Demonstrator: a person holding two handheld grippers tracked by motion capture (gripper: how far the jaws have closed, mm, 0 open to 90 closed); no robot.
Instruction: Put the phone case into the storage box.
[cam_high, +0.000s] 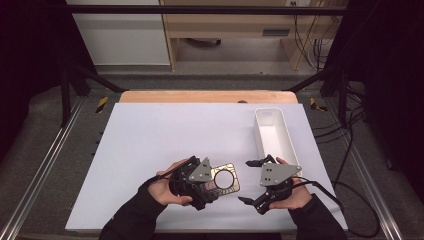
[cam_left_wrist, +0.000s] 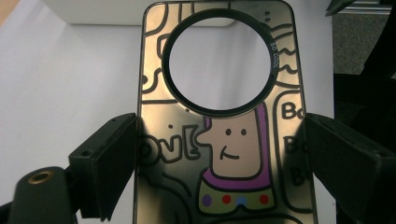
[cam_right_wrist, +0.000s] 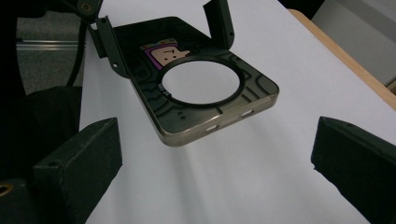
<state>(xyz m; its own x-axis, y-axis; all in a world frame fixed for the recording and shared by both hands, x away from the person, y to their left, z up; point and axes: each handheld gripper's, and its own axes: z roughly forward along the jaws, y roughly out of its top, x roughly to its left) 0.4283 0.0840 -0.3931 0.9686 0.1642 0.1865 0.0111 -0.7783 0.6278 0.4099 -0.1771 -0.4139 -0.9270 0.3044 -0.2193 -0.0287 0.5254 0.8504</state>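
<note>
Your left gripper (cam_high: 214, 181) clamps the phone case (cam_high: 226, 177) by its two long edges near the table's front edge, seemingly lifted just off the white sheet, while your right gripper (cam_high: 254, 181) stands wide open with nothing between its jaws. Bring the right in level toward the free short end and close on the rim, not the thin ring. The case is glossy, bronze-toned, rounded-cornered, with a cartoon print and a black-rimmed round hole; the white tray (cam_high: 272, 136) waits by the right edge.
</note>
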